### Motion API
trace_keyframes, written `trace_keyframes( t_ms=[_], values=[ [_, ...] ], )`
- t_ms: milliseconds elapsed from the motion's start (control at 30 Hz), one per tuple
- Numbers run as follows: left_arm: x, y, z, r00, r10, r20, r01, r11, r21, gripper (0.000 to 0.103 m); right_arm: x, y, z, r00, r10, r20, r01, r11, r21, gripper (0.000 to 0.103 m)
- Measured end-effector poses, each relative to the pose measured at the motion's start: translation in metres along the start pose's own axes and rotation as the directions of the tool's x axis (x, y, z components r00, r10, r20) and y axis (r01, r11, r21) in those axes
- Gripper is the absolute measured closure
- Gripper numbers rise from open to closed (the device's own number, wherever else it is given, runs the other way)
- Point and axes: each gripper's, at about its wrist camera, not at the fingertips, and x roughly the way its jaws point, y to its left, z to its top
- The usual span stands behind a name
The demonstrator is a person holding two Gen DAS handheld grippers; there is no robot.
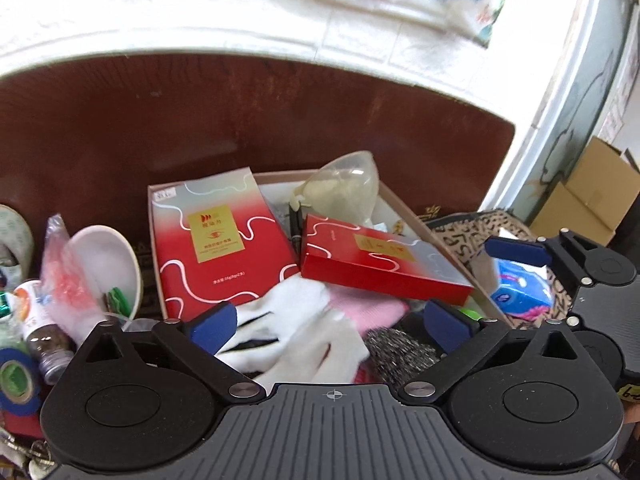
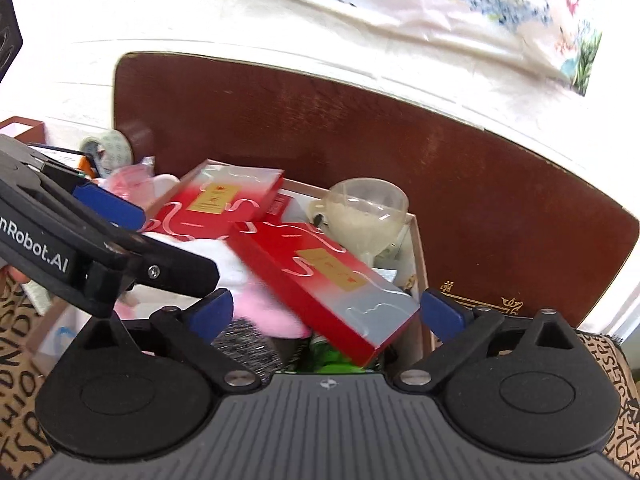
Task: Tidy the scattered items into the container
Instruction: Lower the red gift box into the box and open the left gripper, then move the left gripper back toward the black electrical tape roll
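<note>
Holding both pairs of tongs spread wide and empty, we hover over the shallow cardboard box that serves as the container. Between the blue pads of the left tongs lies a white knitted glove, soft and limp, though nothing pinches it. The right tongs gape just above the near corner of a flat red-and-silver carton, which lies tilted across the heap, not yet settled flat.

Going outward, the box is already well filled, so we judge the task to be well along. A second, larger red-and-silver carton leans against the box's left wall. A clear plastic goblet-shaped cup, glossy and rounded, lies on its side toward the far end. Under the glove we see a pink fuzzy cloth and a coarse grey steel-wool scourer.

Work remains outside the box. On the dark brown table to the left, a white paper cup lies tipped over with a crinkled pink-printed plastic bag against it. Nearer are a small glass bottle of dark grains and a blue roll of tape. To the right, a blue tissue packet rests on a leopard-patterned fabric, still waiting to go in.
</note>
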Motion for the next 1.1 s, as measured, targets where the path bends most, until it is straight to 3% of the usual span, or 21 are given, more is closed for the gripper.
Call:
trace_keyframes(
  t_ms=[267,367,600,833,1100],
  values=[
    [-0.06,-0.001,-0.051,0.999,0.033,0.041,-0.033,0.999,-0.014,0.0,-0.046,0.048,-0.008,1.0,0.008,-0.011,-0.008,1.0,-0.03,0.001],
    [-0.085,0.003,-0.078,0.997,0.033,0.066,-0.033,0.999,-0.001,0.0,-0.064,0.074,-0.019,0.999,0.047,0.01,-0.046,0.998,-0.039,0.001],
    [-0.134,0.034,-0.142,0.998,0.029,0.047,-0.023,0.993,-0.118,0.0,-0.096,0.15,-0.045,0.994,0.093,0.057,-0.085,0.989,-0.12,0.0],
    [-0.171,0.066,-0.199,0.997,0.074,0.009,-0.072,0.982,-0.177,0.0,-0.103,0.21,-0.07,0.979,0.201,0.018,-0.2,0.979,-0.026,0.0],
    [-0.188,0.1,-0.23,0.991,0.133,0.018,-0.128,0.973,-0.193,0.0,-0.096,0.25,-0.083,0.973,0.229,-0.017,-0.227,0.971,0.071,0.0]
  ],
)
